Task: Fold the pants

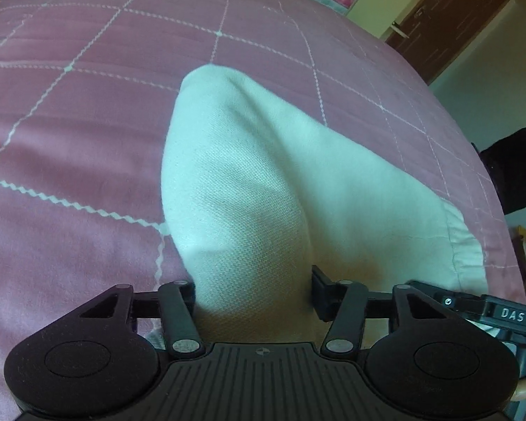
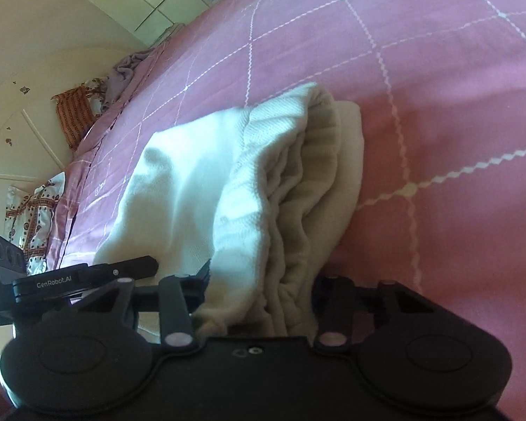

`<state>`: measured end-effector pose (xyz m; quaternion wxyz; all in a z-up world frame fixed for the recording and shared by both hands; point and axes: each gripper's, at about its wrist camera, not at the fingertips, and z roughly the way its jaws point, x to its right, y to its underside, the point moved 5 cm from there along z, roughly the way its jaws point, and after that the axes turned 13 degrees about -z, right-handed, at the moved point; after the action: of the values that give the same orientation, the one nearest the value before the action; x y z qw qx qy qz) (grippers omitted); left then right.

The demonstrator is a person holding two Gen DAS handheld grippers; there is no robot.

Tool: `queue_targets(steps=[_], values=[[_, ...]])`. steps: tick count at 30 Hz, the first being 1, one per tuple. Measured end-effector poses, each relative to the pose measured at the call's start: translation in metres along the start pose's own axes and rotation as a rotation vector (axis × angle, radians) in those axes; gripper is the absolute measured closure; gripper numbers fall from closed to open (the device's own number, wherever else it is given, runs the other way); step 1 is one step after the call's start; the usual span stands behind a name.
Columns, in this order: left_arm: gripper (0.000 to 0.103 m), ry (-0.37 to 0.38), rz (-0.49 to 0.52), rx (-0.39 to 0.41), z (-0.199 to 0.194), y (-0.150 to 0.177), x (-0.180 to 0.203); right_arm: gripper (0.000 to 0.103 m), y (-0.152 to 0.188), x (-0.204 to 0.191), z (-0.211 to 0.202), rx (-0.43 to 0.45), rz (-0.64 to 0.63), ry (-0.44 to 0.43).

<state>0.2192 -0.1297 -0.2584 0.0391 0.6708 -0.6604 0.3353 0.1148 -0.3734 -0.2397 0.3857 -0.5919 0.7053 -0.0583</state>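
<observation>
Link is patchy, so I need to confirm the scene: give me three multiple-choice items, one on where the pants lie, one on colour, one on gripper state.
1. Where do the pants lie?
A. on the bedspread
B. on a chair
C. on the floor

2. Colour of the bedspread?
A. blue
B. pink with white lines
C. plain grey

3. The left gripper and right gripper are:
A. both shut on cloth
B. both wide open
C. out of view

Key: 1 A, the cloth rests on it; 2 B, the white grid shows; 3 A, cloth is bunched between both jaws.
</observation>
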Motion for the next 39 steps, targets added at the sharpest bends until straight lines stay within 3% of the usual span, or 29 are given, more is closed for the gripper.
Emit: queue_targets(steps=[6,11,18,22,24,26,27,28,29,31,33,35,36,37,39], values=[[0.056,0.087,-0.012,0.124,-0.045,-0.026,0.026,0.061,-0.028,-0.028,-0.032,0.145,0.034,-0.135],[0.056,0.123,-0.01,0.228,-0.061,-0.083,0.051,0.061,-0.081,-0.038,-0.055,0.245,0.0,-0.188],[0.056,0.015,0.052,0.267,-0.022,-0.138,0.076,0.061,-0.152,-0.021,-0.035,0.287,-0.022,-0.171],[0.052,-0.095,0.12,0.242,0.017,-0.137,0.082,0.061,-0.163,0.0,0.002,0.25,0.0,-0.101],[0.037,-0.215,0.189,0.218,0.043,-0.123,0.082,0.061,-0.158,0.015,0.022,0.208,0.015,-0.061],[0.009,-0.345,0.244,0.146,0.067,-0.107,0.075,0.056,-0.145,0.036,0.037,0.148,0.032,0.043],[0.001,-0.382,0.274,0.169,0.068,-0.099,0.072,0.047,-0.138,0.045,0.043,0.11,0.044,0.114],[0.0,-0.392,0.279,0.206,0.063,-0.095,0.069,0.04,-0.13,0.054,0.046,0.071,0.059,0.205],[0.0,-0.377,0.264,0.202,0.058,-0.091,0.066,0.039,-0.124,0.058,0.043,0.065,0.055,0.261],[0.0,-0.362,0.224,0.202,0.045,-0.089,0.06,0.031,-0.117,0.056,0.028,0.092,-0.014,0.329],[0.0,-0.388,0.196,0.284,0.026,-0.09,0.057,0.031,-0.115,0.042,0.009,0.132,-0.099,0.404],[0.0,-0.372,0.212,0.336,0.012,-0.092,0.065,0.036,-0.115,0.021,-0.007,0.191,-0.173,0.441],[0.0,-0.367,0.238,0.336,0.011,-0.093,0.071,0.043,-0.115,0.007,-0.011,0.214,-0.224,0.437],[0.0,-0.367,0.266,0.32,0.013,-0.091,0.077,0.06,-0.116,-0.007,-0.012,0.227,-0.275,0.434],[0.0,-0.383,0.307,0.257,0.025,-0.086,0.085,0.067,-0.115,-0.032,-0.008,0.236,-0.366,0.442]])
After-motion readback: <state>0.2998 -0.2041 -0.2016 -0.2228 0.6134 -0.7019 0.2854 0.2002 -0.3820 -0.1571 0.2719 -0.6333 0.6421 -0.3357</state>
